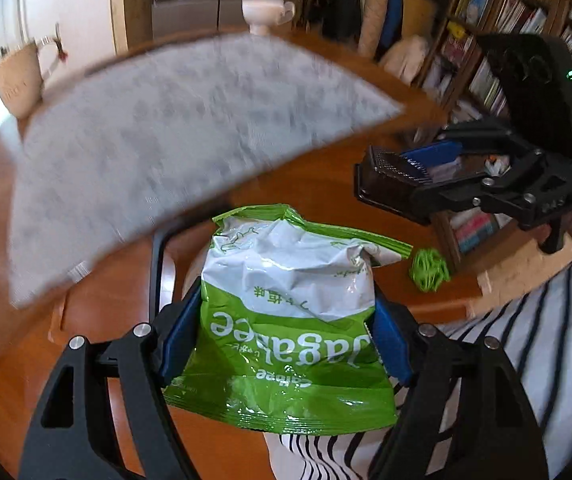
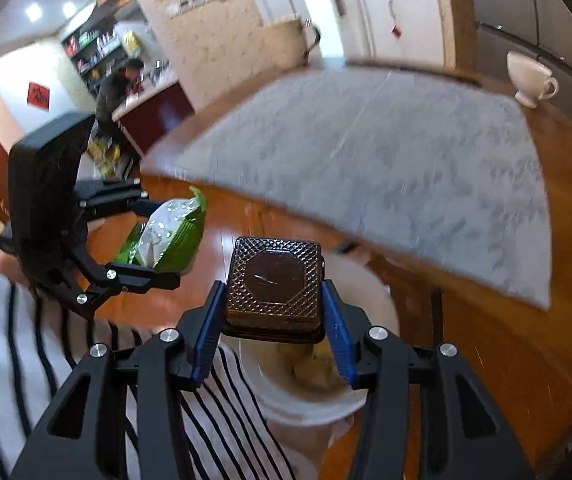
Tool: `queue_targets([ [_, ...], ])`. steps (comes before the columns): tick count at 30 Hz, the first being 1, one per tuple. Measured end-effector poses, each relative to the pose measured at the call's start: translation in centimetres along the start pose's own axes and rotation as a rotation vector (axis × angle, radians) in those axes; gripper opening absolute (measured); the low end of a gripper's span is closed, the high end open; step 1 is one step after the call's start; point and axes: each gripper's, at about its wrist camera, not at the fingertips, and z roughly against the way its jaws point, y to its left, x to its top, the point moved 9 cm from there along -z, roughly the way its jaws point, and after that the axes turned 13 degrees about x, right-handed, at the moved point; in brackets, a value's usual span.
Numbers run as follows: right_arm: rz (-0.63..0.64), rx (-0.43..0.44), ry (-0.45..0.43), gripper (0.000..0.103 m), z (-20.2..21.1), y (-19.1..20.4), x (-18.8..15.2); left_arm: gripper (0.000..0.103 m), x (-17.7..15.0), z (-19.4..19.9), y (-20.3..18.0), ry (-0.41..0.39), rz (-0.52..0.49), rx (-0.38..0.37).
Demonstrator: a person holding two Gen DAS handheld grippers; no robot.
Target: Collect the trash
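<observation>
**Both grippers loaded: snack bag in your left, dark tray in your right**

Your left gripper [image 1: 286, 344] is clamped on a crumpled green-and-white foil snack bag [image 1: 289, 312], its blue pads [image 1: 180, 340] pressing the bag's two sides. The bag hangs in the air off the near edge of the round wooden table [image 1: 325, 184], above the orange wood floor and your black-and-white striped top [image 1: 525, 340]. A small bright green crumpled scrap [image 1: 429, 270] lies on the table near its edge, to the right of the bag.

Your right gripper [image 2: 274, 320] is closed on a dark brown square plastic tray with a diamond-textured rim [image 2: 274, 280], one blue pad on each side. The tray is held just above a white round bin [image 2: 313, 396], whose contents are too blurred to make out.

On the table, a grey patterned cloth mat [image 2: 385, 168] covers most of the top, and a white footed ceramic cup [image 2: 529, 78] stands past its far corner. From the right wrist view, the left gripper [image 2: 166, 248] and its bag sit well to the left of the tray.
</observation>
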Motion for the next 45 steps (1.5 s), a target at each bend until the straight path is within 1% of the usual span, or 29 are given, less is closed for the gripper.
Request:
queue_targets([
  [3, -0.013, -0.017, 0.061, 0.047, -2.4, -0.7, -2.3, 0.076, -1.5, -2.2, -0.8, 0.043, -0.019, 0.009],
  [7, -0.066, -0.043, 0.115, 0.047, -6.1, -2.9, -4.8, 0.076, -2.9, -6.7, -0.7, 0.110, -0.001, 0.033],
  [11, -0.123, -0.071, 0.139, 0.047, -9.5, -5.2, -6.2, 0.076, -3.7, -11.0, -0.6, 0.154, 0.013, 0.052],
  [13, -0.138, -0.078, 0.142, 0.047, -10.5, -5.9, -6.6, 0.076, -4.1, -12.8, -0.4, 0.181, 0.019, 0.058],
  [15, -0.158, -0.088, 0.157, 0.049, -11.4, -6.7, -7.1, 0.077, -4.5, -13.9, -0.4, 0.203, 0.023, 0.038],
  [16, -0.171, -0.088, 0.159, 0.051, -11.6, -6.9, -7.5, 0.079, -4.7, -14.3, -0.3, 0.211, 0.028, 0.032],
  [17, -0.182, -0.086, 0.156, 0.066, -11.6, -7.2, -7.7, 0.082, -4.8, -14.5, -0.2, 0.215, 0.034, 0.033],
  [18, -0.196, -0.100, 0.136, 0.075, -11.0, -7.5, -7.6, 0.092, -4.7, -14.4, 0.0, 0.216, 0.038, 0.033],
  [19, -0.200, -0.114, 0.102, 0.087, -10.1, -7.7, -7.3, 0.095, -4.6, -14.2, 0.2, 0.204, 0.042, 0.036],
  [20, -0.201, -0.118, 0.083, 0.088, -9.5, -7.7, -7.3, 0.095, -4.6, -13.9, 0.2, 0.194, 0.045, 0.040],
  [24, -0.209, -0.127, 0.076, 0.088, -7.7, -7.7, -6.8, 0.095, -4.7, -12.9, 1.0, 0.195, 0.077, 0.042],
  [27, -0.184, -0.116, 0.057, 0.088, -5.5, -6.4, -5.8, 0.095, -3.8, -10.8, 1.3, 0.164, 0.076, 0.055],
  [28, -0.154, -0.102, 0.041, 0.089, -4.2, -5.3, -5.0, 0.095, -3.0, -9.3, 1.2, 0.134, 0.069, 0.056],
  [29, -0.129, -0.092, 0.025, 0.091, -3.3, -4.6, -4.2, 0.095, -2.0, -7.3, 1.1, 0.088, 0.058, 0.054],
  [31, -0.044, -0.077, -0.040, 0.099, -0.2, -2.5, -1.9, 0.096, -0.1, -3.9, 1.3, 0.000, 0.043, 0.054],
  [32, 0.004, -0.074, -0.084, 0.099, 1.5, -1.5, -0.5, 0.096, 1.0, -2.1, 1.5, -0.045, 0.044, 0.055],
  [33, 0.032, -0.080, -0.115, 0.099, 2.6, -1.1, 0.6, 0.101, 2.6, 0.1, 2.1, -0.106, 0.053, 0.060],
  [34, 0.059, -0.100, -0.158, 0.099, 4.0, -0.9, 1.9, 0.101, 3.9, 1.5, 2.7, -0.155, 0.066, 0.074],
  [35, 0.072, -0.140, -0.212, 0.099, 5.6, -1.3, 3.7, 0.101, 5.2, 2.8, 3.6, -0.205, 0.084, 0.099],
  [37, 0.041, -0.212, -0.285, 0.099, 7.5, -3.4, 6.5, 0.101, 8.2, 4.7, 6.7, -0.298, 0.153, 0.198],
  [38, 0.016, -0.245, -0.304, 0.099, 7.9, -4.6, 7.5, 0.101, 9.1, 5.0, 7.8, -0.321, 0.182, 0.221],
  [39, -0.029, -0.296, -0.328, 0.099, 8.4, -6.9, 8.9, 0.101, 10.2, 5.0, 9.7, -0.338, 0.229, 0.251],
  [42, -0.173, -0.411, -0.341, 0.099, 8.3, -14.0, 11.9, 0.101, 12.9, 2.9, 15.2, -0.335, 0.358, 0.323],
  [44, -0.245, -0.457, -0.345, 0.099, 7.8, -17.7, 13.2, 0.101, 13.8, 1.3, 18.2, -0.310, 0.424, 0.360],
  [45, -0.290, -0.499, -0.334, 0.099, 7.3, -20.2, 13.6, 0.101, 14.4, -0.2, 19.8, -0.289, 0.454, 0.375],
])
